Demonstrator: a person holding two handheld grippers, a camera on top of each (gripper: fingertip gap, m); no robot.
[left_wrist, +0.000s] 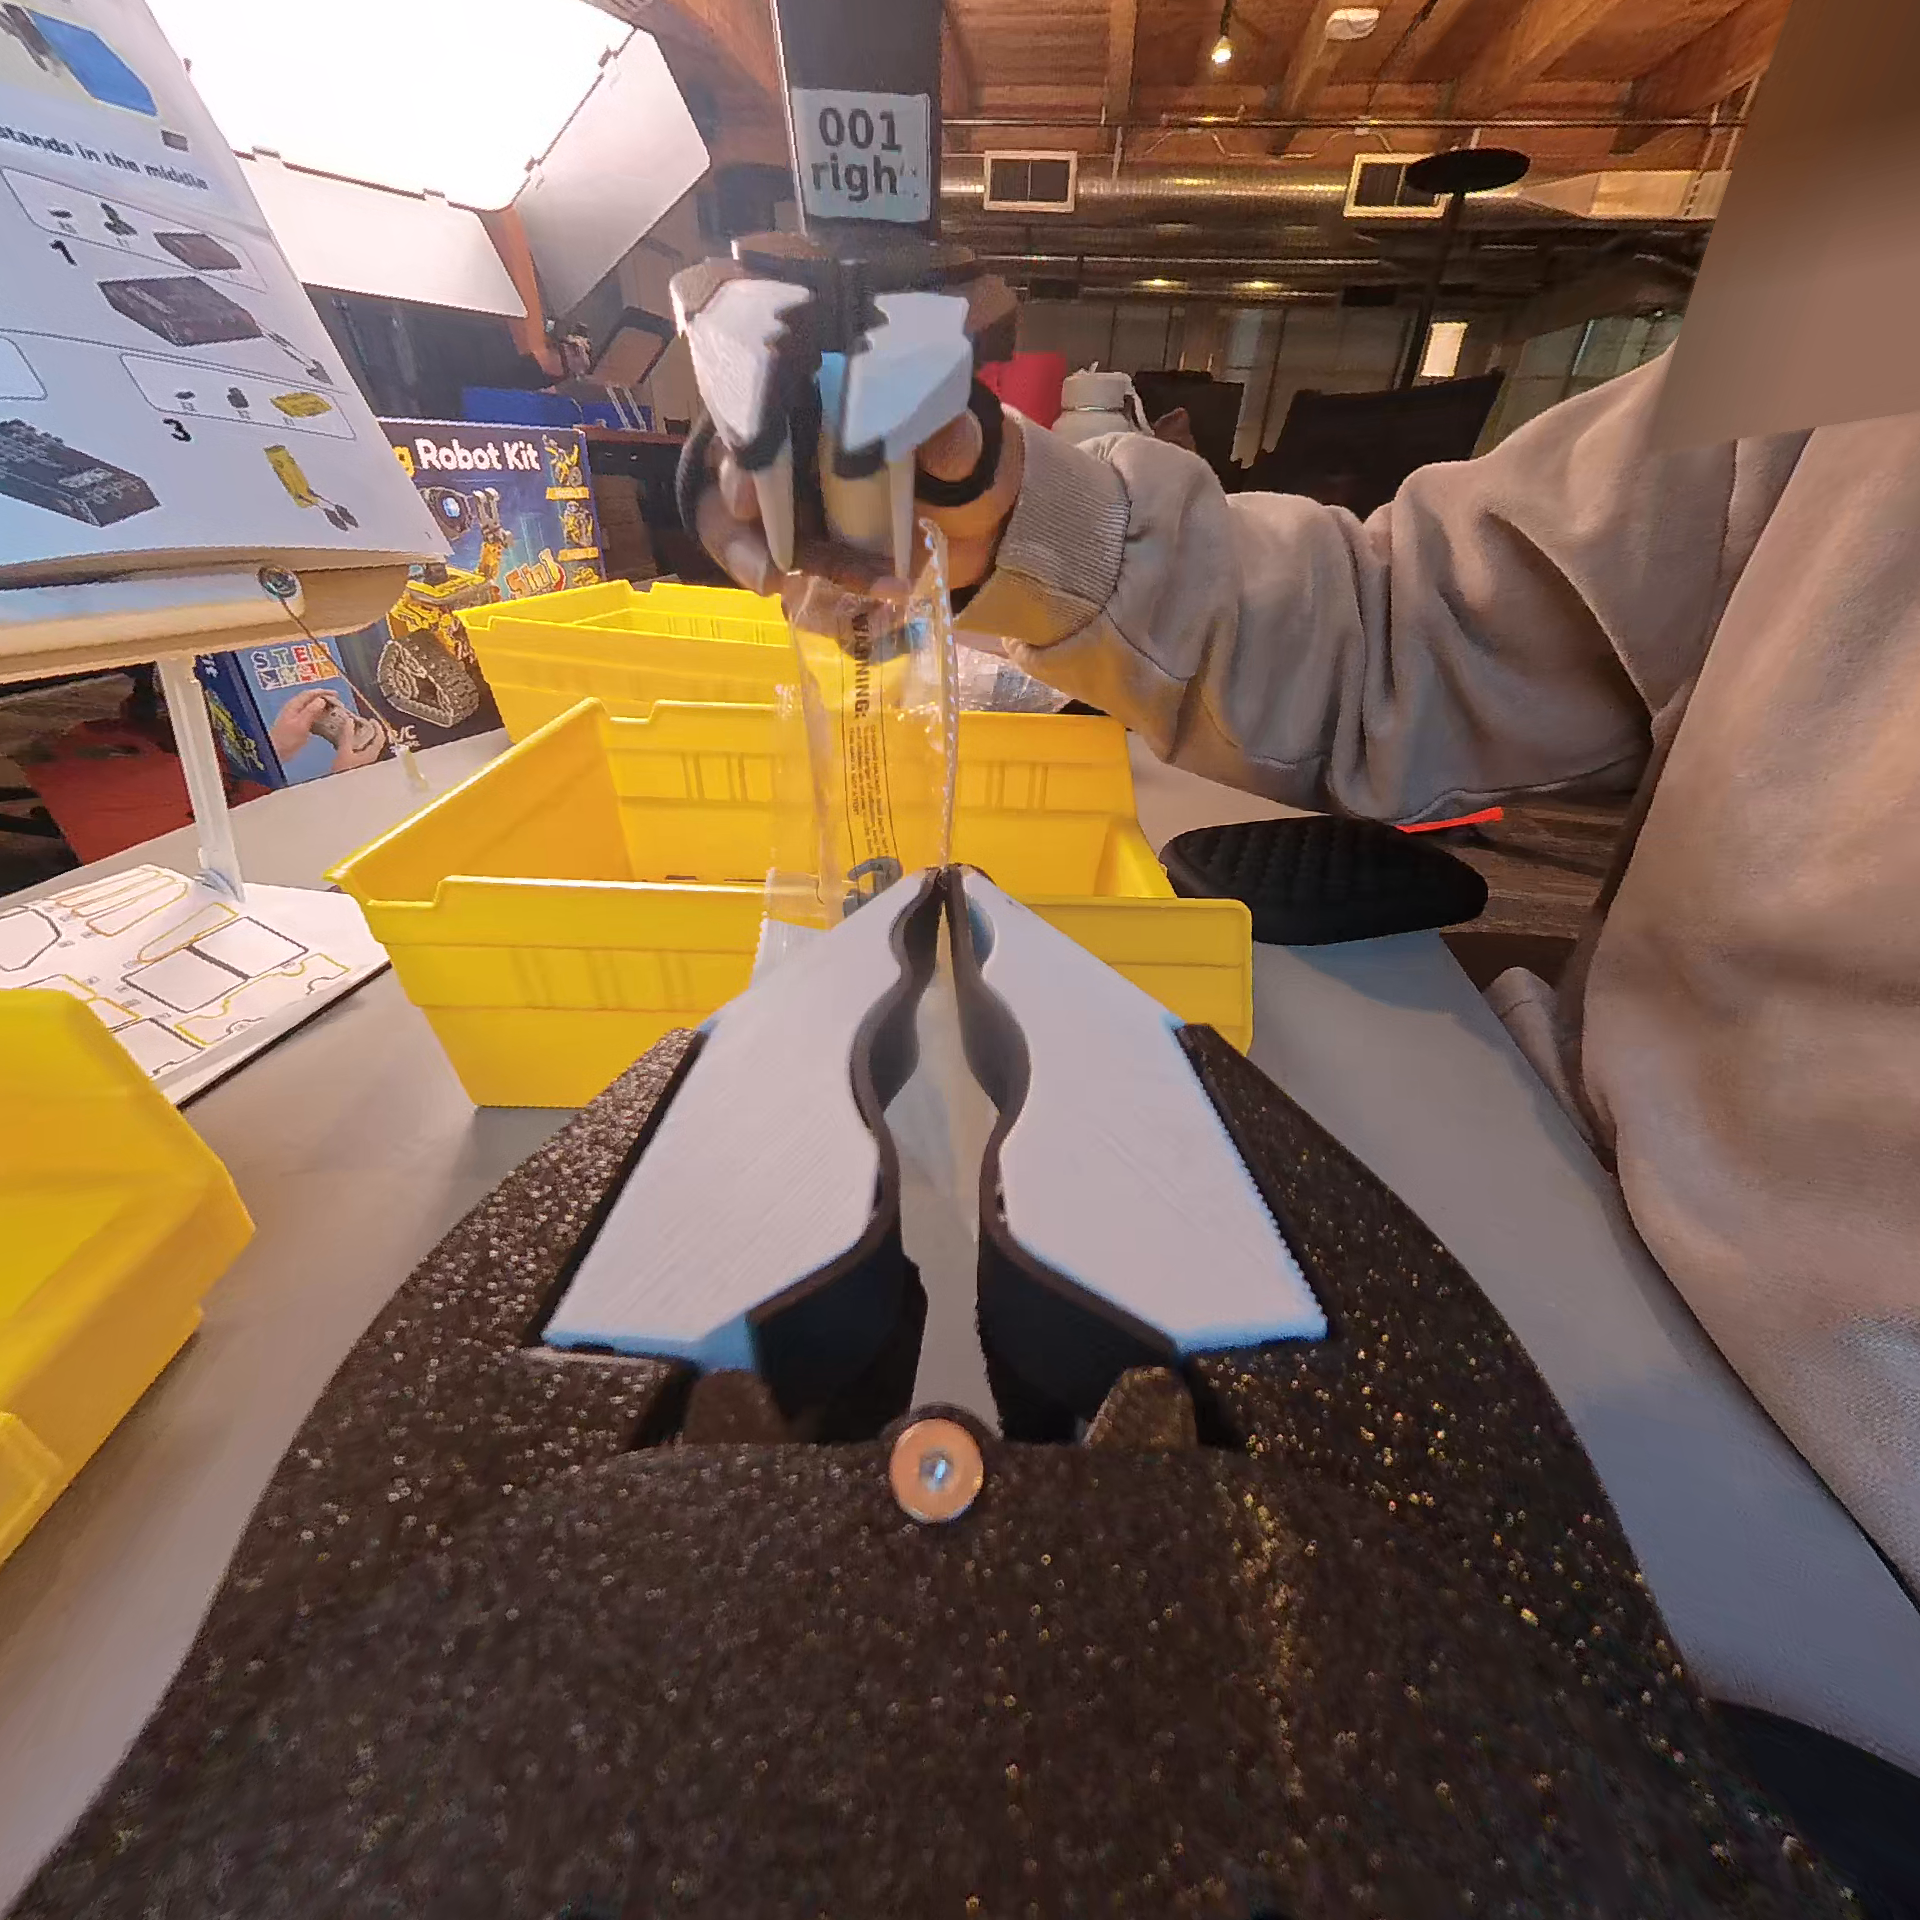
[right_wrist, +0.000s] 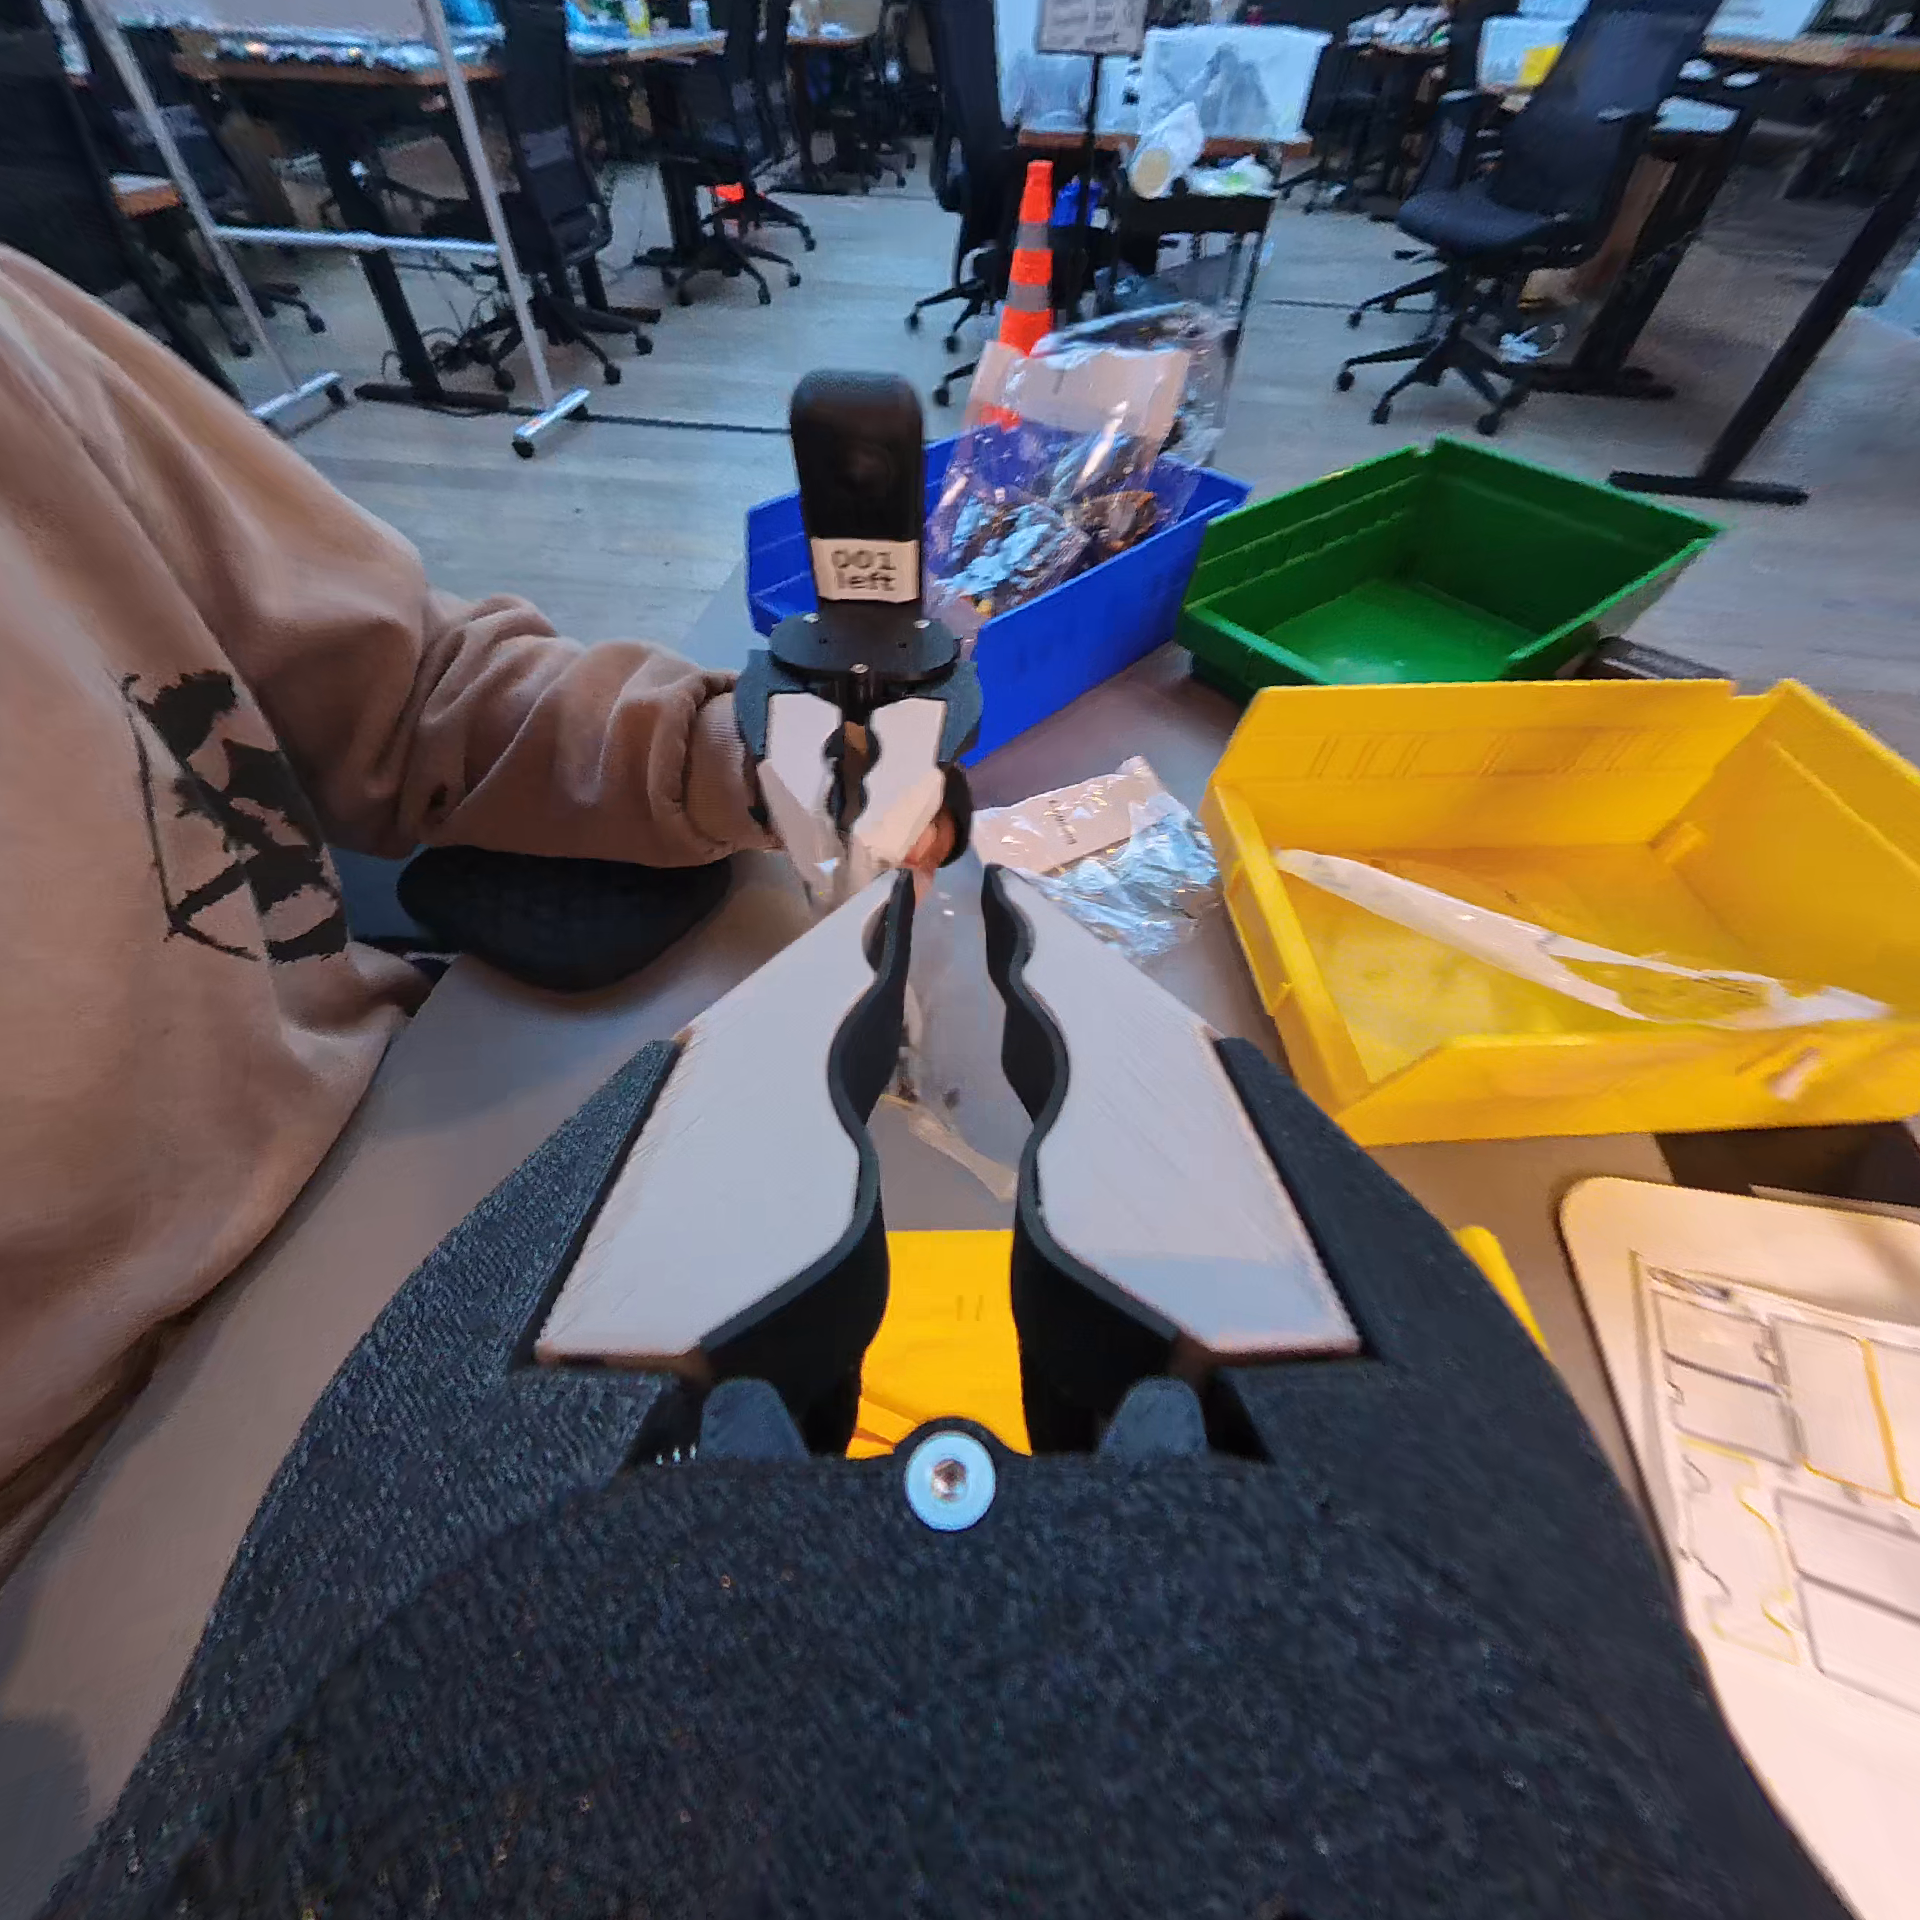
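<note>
My left gripper (left_wrist: 945, 878) is shut on the lower edge of a clear plastic bag (left_wrist: 883, 727) with printed black text. It holds the bag above a yellow bin (left_wrist: 582, 935). The bag stretches up to my right gripper (left_wrist: 840, 556), whose fingertips stand a little apart around the bag's upper end. In the right wrist view my right gripper (right_wrist: 948, 881) is open with a narrow gap. The clear bag (right_wrist: 940, 997) lies between its fingers, and the left gripper (right_wrist: 854, 831) is just beyond its tips. A person's hands in beige sleeves hold both grippers.
An instruction booklet (left_wrist: 156, 312) stands on a stand at the left, with a printed sheet (left_wrist: 187, 966) below it and a kit box (left_wrist: 488, 520) behind. A blue bin (right_wrist: 1091, 623) holds bagged parts, beside a green bin (right_wrist: 1455, 623). A yellow bin (right_wrist: 1558, 1091) holds an empty bag. A small parts bag (right_wrist: 1122, 862) lies on the table.
</note>
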